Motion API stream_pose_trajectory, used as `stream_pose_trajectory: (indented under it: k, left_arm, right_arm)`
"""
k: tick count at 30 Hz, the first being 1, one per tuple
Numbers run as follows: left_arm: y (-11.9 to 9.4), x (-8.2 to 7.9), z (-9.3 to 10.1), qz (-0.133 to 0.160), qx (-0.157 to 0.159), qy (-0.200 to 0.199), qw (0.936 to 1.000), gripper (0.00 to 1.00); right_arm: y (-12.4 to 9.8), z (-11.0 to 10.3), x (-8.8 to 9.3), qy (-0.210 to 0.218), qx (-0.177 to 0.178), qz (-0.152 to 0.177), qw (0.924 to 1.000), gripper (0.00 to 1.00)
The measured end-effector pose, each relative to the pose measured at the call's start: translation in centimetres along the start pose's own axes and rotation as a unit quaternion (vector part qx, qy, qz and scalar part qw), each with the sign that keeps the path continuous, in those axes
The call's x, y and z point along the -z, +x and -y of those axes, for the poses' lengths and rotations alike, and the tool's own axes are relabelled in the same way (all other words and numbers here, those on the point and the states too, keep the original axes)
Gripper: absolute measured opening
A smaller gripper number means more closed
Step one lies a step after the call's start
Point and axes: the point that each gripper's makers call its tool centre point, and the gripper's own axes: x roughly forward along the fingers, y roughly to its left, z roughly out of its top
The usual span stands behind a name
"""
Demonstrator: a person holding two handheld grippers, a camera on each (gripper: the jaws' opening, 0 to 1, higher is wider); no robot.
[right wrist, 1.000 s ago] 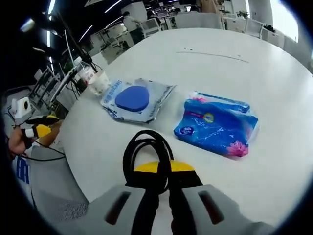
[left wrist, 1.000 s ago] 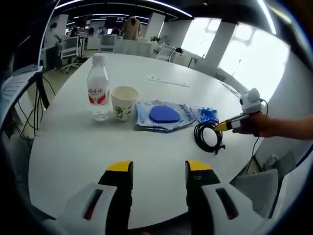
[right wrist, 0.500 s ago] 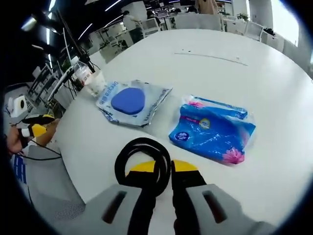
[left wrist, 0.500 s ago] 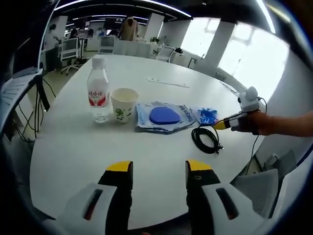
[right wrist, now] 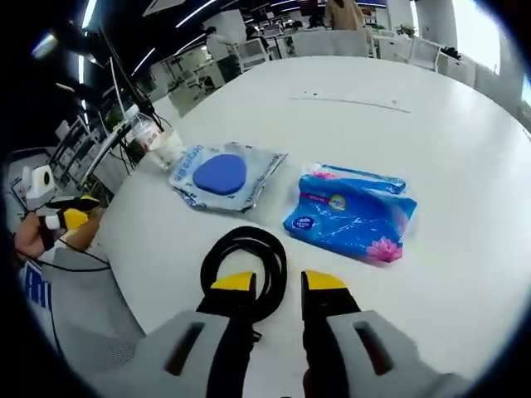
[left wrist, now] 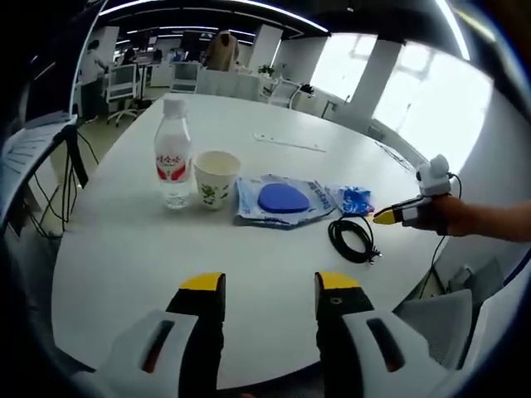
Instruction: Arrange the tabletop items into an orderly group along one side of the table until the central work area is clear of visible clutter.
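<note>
On the round white table [left wrist: 124, 249] a row runs left to right: a water bottle [left wrist: 172, 162], a paper cup [left wrist: 216, 177], a clear pouch with a blue oval [left wrist: 282, 199], and a blue tissue pack [left wrist: 353, 199]. A black cable coil [left wrist: 353, 239] lies in front of the pack. My right gripper [left wrist: 388, 217] hovers just right of the coil, held by a hand. In the right gripper view the coil [right wrist: 245, 257] lies flat just ahead of my open right gripper [right wrist: 278, 283], beside the tissue pack [right wrist: 348, 220] and pouch [right wrist: 224, 176]. My left gripper [left wrist: 270, 286] is open over the near table edge, holding nothing.
A thin white strip [left wrist: 286, 141] lies on the far part of the table. A grey chair [left wrist: 440, 319] stands by the table's right edge. Office desks and chairs fill the background. The left gripper [right wrist: 66, 220] shows past the table's left edge.
My right gripper has opened and let go of the black cable coil, which now rests on the table by the tissue pack. The left gripper has stayed put.
</note>
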Motion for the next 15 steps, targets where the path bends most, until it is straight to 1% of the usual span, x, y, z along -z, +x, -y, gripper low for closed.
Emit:
stream_pose_trajectory:
  k: [3,5,8,10,15]
  left_arm:
    - [0.0,-0.2,-0.1,0.003,-0.001,-0.001,1.0,0.43]
    - [-0.1,-0.4,-0.3,0.007,-0.002,0.0,1.0,0.43]
    - [-0.3,-0.8,-0.8,0.014,-0.007,-0.003,0.9999,0.43]
    - [-0.4,-1.0,-1.1,0.016,-0.008,-0.001,0.9998,0.43]
    - [-0.4,-1.3,-1.7,0.018,-0.012,0.004,0.9998,0.44]
  right_arm:
    - [-0.7,0.1,0.2,0.004,0.0,0.005,1.0,0.21]
    - [-1.2,0.3,0.2,0.006,0.002,0.014,0.9999,0.23]
    - [-2.1,0.4,0.0,0.002,0.003,0.028,0.9996,0.24]
    - [-2.5,0.5,0.0,-0.006,0.005,0.032,0.9995,0.24]
    - [-3.4,0.5,-0.1,-0.006,0.002,0.042,0.9991,0.26]
